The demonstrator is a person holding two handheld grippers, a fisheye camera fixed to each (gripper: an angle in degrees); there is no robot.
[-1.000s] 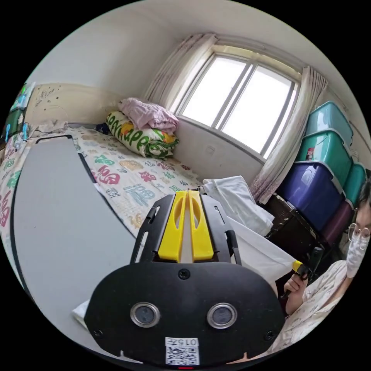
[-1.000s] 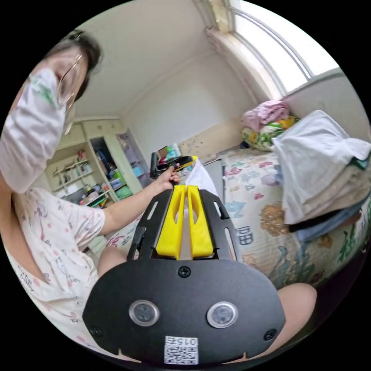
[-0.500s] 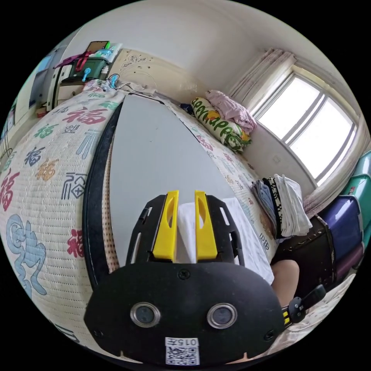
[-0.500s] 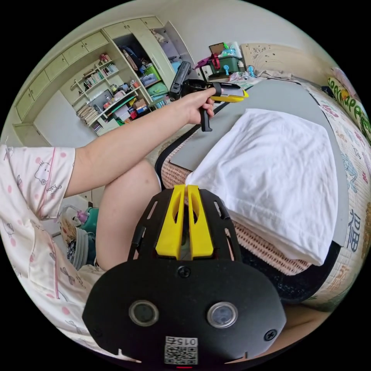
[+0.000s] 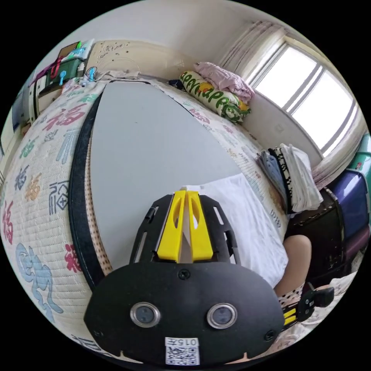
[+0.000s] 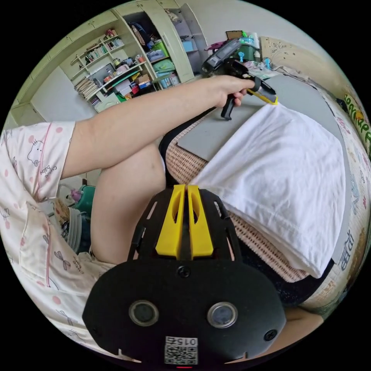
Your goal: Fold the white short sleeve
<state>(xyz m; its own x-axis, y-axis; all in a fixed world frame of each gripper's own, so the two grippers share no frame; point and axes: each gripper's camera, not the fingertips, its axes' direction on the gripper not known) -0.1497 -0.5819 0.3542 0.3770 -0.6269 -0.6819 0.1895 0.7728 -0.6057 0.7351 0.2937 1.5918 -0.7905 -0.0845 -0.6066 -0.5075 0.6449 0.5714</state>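
Observation:
The folded white short sleeve shirt (image 5: 247, 224) (image 6: 286, 174) lies on the near end of a grey board (image 5: 147, 135) (image 6: 208, 137) on the patterned bed. My left gripper (image 5: 186, 193) is shut on the shirt's far corner, and in the right gripper view a hand holds the left gripper (image 6: 272, 101) there. My right gripper (image 6: 184, 187) is shut with its tips against the shirt's near corner, over the board's edge. No cloth shows between its jaws. In the left gripper view the right gripper (image 5: 288, 316) sits low at the right.
A stack of folded clothes (image 5: 293, 177) rests on the bed's right side, with rolled bedding (image 5: 216, 92) by the window and storage bins (image 5: 353, 201) beyond. The person's arm (image 6: 154, 112) and knee (image 6: 123, 201) are by the bed; cluttered shelves (image 6: 116, 77) stand behind.
The shirt, held up a second ago, now lies on the board. My left gripper opened half a second ago and has since shut on the far corner. Both cameras tilted down.

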